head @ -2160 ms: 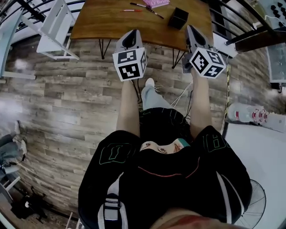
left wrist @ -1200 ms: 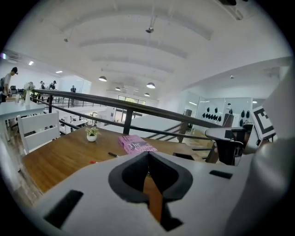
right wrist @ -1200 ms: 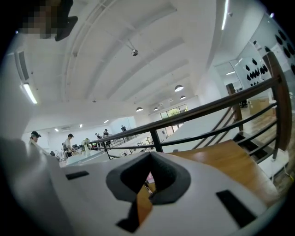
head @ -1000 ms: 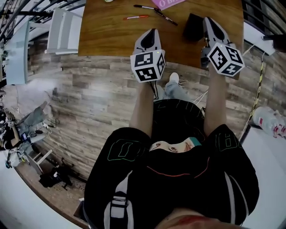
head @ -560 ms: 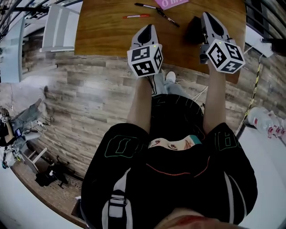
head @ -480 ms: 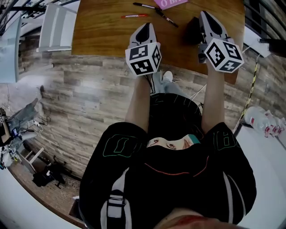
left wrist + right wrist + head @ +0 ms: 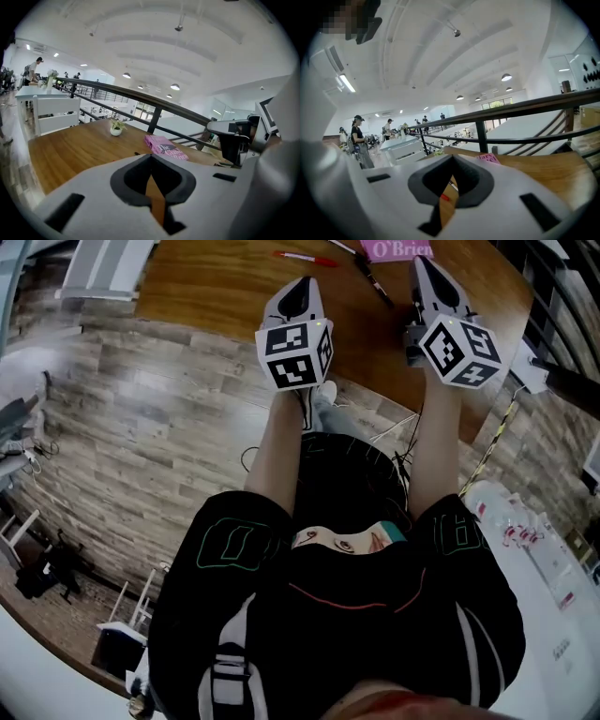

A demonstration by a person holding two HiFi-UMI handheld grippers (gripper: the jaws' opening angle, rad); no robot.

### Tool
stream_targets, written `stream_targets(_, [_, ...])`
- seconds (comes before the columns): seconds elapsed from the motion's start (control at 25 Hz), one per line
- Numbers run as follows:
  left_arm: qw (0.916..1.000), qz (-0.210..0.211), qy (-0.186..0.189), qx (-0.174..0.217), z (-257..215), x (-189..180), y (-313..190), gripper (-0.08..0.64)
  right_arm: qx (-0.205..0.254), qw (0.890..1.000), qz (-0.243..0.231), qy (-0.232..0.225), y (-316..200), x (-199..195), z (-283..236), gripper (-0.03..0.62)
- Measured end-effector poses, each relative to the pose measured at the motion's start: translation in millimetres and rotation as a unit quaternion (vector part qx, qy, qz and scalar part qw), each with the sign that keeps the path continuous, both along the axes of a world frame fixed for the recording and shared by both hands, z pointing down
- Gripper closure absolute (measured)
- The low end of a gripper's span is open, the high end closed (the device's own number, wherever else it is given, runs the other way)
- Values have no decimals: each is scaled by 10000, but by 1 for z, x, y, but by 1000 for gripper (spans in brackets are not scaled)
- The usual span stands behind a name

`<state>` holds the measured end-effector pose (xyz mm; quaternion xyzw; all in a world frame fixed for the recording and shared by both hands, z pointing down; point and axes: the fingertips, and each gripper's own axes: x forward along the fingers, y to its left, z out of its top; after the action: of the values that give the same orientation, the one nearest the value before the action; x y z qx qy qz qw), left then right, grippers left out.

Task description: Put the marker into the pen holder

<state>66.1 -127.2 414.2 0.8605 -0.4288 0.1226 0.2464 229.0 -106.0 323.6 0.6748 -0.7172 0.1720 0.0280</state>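
A red marker (image 7: 305,258) lies on the wooden table (image 7: 216,282) near its far edge, with a black pen (image 7: 375,279) to its right. Through the right gripper's notch, a bit of the red marker (image 7: 445,198) and the pen (image 7: 452,182) show. The black pen holder (image 7: 233,149) stands at the right of the left gripper view; in the head view the right gripper hides it. My left gripper (image 7: 302,287) hovers over the table's near edge, shut and empty. My right gripper (image 7: 419,263) reaches further over the table, also shut on nothing.
A pink book (image 7: 401,249) lies at the table's far side, past the pen. A small potted plant (image 7: 115,127) stands near the dark railing (image 7: 154,110). A white bench (image 7: 98,263) sits left of the table. Cables hang below the table's right end.
The head view has swung, so the table now sits tilted. Both grippers keep their place over the near edge, still shut. The pen holder has slipped behind the right gripper.
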Motion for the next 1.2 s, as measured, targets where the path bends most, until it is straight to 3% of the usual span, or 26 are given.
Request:
stream_targets(0.4, [9973,-696,122,-195,17,-47,-28,554,-419,9946,-911,272,-57,-53,32,588])
stream_targets(0.64, [9955,-850,213,-364,32,-59,-33,554,-793,9795,-1715,699,-78,-92,61,588])
stream_targets(0.96, [9936,-979,226,-519,48,-71,-44,554,-1380,9373,-2810,1533,-97,-138,91,588])
stream_targets(1.2, [9931,-1003,204,-581,58,-75,-52,554,-1852,8851,-3609,2281,-104,-164,125,586])
